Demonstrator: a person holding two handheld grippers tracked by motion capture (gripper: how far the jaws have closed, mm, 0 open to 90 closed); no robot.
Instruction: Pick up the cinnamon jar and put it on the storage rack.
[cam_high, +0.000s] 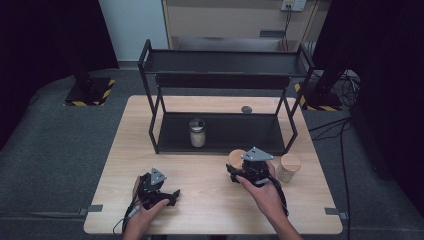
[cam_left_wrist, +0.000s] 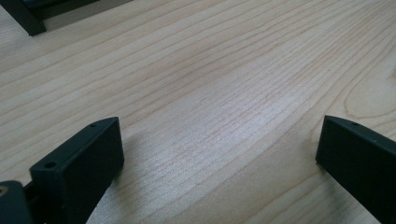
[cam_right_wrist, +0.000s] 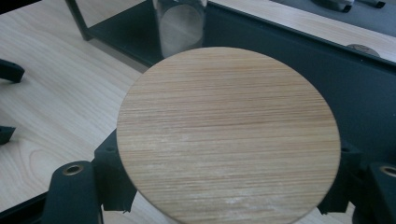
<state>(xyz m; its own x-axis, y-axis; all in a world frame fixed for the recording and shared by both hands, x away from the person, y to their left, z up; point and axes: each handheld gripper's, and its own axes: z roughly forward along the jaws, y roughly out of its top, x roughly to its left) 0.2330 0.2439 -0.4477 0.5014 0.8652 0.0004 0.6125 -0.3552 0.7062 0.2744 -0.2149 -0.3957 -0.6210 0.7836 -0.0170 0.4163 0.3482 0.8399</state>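
Wooden-lidded jar (cam_right_wrist: 228, 133) stands upright between right gripper (cam_right_wrist: 229, 182) jaws.

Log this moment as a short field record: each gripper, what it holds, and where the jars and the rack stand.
left gripper: open, empty, low over the wooden table
right gripper: jaws on either side of the wooden-lidded jar, under its lid
second wooden-lidded jar: on the table, to the right of the right hand
glass jar: upright on the bottom shelf of the black rack
rack's top shelf: bare
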